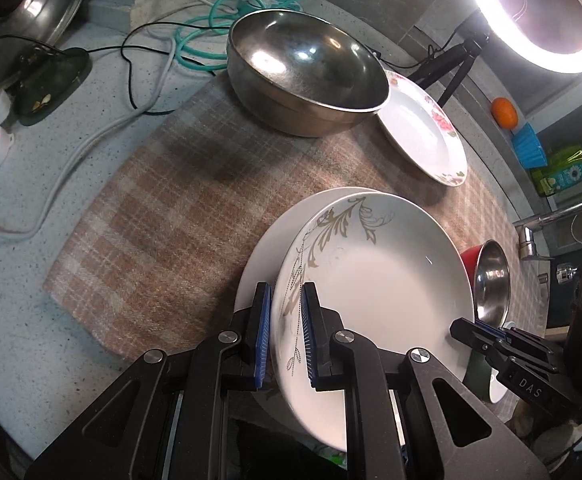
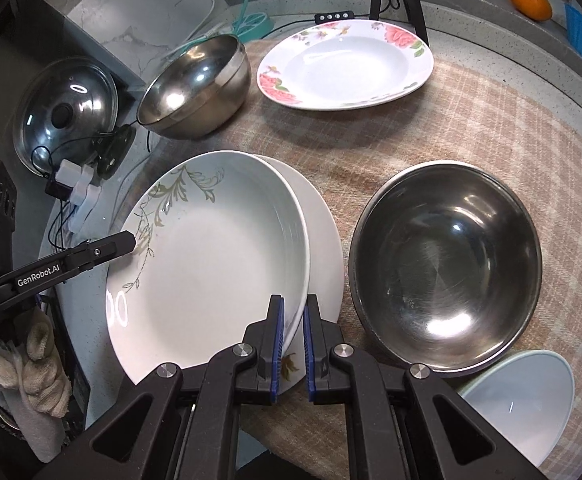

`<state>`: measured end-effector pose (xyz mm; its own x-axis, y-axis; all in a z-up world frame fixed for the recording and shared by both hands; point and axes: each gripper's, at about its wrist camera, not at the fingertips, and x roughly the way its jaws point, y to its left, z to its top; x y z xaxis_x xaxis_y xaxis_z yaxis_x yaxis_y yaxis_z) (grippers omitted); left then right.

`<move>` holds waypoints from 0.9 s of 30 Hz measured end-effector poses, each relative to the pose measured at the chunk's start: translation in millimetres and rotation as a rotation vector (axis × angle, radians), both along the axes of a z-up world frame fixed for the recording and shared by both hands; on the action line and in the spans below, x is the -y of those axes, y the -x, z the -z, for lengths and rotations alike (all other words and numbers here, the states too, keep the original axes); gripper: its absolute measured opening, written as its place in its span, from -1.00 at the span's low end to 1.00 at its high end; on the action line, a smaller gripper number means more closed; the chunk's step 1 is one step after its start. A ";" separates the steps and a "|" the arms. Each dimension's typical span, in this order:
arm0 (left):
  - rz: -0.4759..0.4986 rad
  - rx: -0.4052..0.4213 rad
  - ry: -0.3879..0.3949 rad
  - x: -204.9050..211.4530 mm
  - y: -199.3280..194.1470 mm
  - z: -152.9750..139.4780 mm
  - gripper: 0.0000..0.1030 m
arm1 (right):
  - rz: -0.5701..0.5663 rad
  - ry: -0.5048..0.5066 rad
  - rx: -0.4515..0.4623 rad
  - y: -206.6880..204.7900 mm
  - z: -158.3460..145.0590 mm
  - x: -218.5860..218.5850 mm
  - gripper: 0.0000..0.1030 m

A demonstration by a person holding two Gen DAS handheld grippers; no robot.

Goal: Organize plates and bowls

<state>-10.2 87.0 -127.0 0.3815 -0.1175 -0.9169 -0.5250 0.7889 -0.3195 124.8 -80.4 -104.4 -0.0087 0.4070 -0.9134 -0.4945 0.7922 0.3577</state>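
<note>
Speckled grey counter (image 1: 51, 320) lies under a checked cloth (image 1: 163, 220), with cables and a lid (image 2: 67, 112) off to one side and a ring light (image 1: 543, 12) glaring from the far corner.

I have both grippers on the same leaf plate (image 1: 371, 300), one at each side of its rim. My left gripper (image 1: 287, 332) points steeply down, and its blue pads pinch the plate's near edge, one pad on the inner face and one behind it. My right gripper (image 2: 293, 344) is angled down just as steeply, and its jaws are pressed almost together on the opposite rim, the thin edge running between the pads. From the right camera I see the left gripper coming in from the side, its tip on the leaf pattern, with a gloved hand (image 2: 31, 364) below it. From the left camera the right gripper shows low at the plate's far edge.

That plate sits tilted over a plain plate (image 2: 323, 240) lying on the cloth; whether the two touch I cannot tell. Just beside them stands a steel bowl (image 2: 447, 264), and a pale bowl (image 2: 531, 400) is partly tucked under its near rim. Further back are a rose plate (image 2: 347, 64) and a second steel bowl (image 2: 195, 88), the two close together, and from the left camera that bowl hides part of the rose plate. An orange (image 2: 529, 0) rests on the ledge beyond the cloth.
</note>
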 end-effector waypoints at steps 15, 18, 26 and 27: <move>0.008 -0.021 -0.006 -0.5 -2.2 12.4 -0.75 | -0.001 0.038 0.003 0.9 14.8 -6.0 -0.83; 0.010 -0.030 -0.005 -0.5 -2.1 16.0 -0.75 | -0.009 0.050 0.012 2.4 16.3 -7.8 -0.83; 0.018 -0.033 -0.005 1.1 -3.7 17.0 -0.75 | -0.029 0.070 0.034 4.9 15.2 -10.5 -0.83; 0.021 -0.035 -0.005 1.2 -4.4 17.3 -0.75 | -0.032 0.072 0.036 5.5 15.0 -10.6 -0.82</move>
